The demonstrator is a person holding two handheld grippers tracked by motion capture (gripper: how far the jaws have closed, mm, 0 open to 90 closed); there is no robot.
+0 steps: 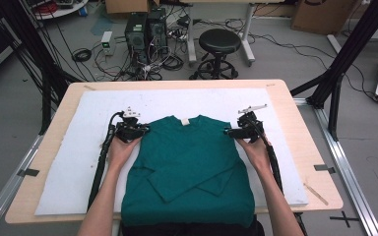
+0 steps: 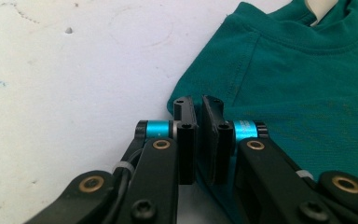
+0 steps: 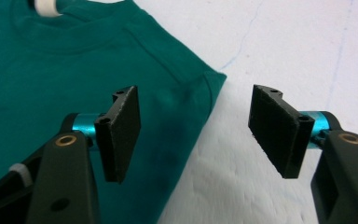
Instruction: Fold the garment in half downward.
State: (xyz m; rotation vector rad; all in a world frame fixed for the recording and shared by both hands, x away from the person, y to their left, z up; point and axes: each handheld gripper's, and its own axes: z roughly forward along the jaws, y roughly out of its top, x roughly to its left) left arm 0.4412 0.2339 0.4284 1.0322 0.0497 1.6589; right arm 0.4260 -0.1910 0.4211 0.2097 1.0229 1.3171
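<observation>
The table (image 1: 305, 147) is light wood, its near corners cut off by the bottom of the high view. A white mat (image 1: 78, 162) covers most of it; the mat's near middle edge is hidden under cloth.

A green shirt (image 1: 189, 162) lies flat at the mat's centre, collar toward 12 o'clock, hem at 6 o'clock hanging past the table edge, where it is hard to tell from the dark clothing below. Both sleeves are folded in across the body, crossing low on the front. A white label (image 1: 184, 121) sits inside the collar; its print is too small to read.

The left hand (image 1: 120, 150) sits at 9 o'clock of the shirt, the right hand (image 1: 256, 150) at 3 o'clock.

The left gripper (image 1: 145, 129) is at the shirt's left shoulder corner. In the left gripper view (image 2: 198, 105) its jaws stand nearly closed with a thin gap, right at the shoulder edge of the shirt (image 2: 307, 93); whether cloth is pinched between them cannot be told.

The right gripper (image 1: 229, 131) is at the right shoulder. In the right gripper view (image 3: 196, 126) its jaws stand wide, one over the shirt (image 3: 51, 74), one over the mat (image 3: 284, 42), the shoulder corner between them, held by neither
</observation>
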